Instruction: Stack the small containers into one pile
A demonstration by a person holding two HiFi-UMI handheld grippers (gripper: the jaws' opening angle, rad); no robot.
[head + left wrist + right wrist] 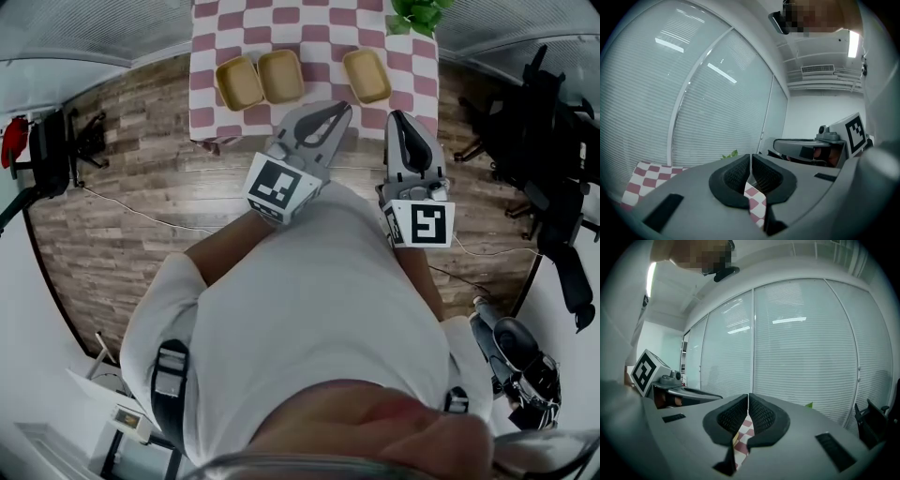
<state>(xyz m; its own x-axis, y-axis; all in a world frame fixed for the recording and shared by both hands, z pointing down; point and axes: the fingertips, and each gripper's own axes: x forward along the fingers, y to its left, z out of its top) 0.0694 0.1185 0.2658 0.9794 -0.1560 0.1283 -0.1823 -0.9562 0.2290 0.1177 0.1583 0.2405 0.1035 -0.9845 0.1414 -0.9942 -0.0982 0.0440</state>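
Left tongs: closed, empty, held short of the surface; we judge no reach has begun.
Right tongs: likewise shut on nothing.
Containers: two side by side on the surface, third container apart; none stacked.

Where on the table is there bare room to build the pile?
Bare checkered cloth runs beyond all three containers, and a gap lies between the middle container and the right container. Crowded: the left container sits tight beside the middle one, and a plant takes the far right corner.
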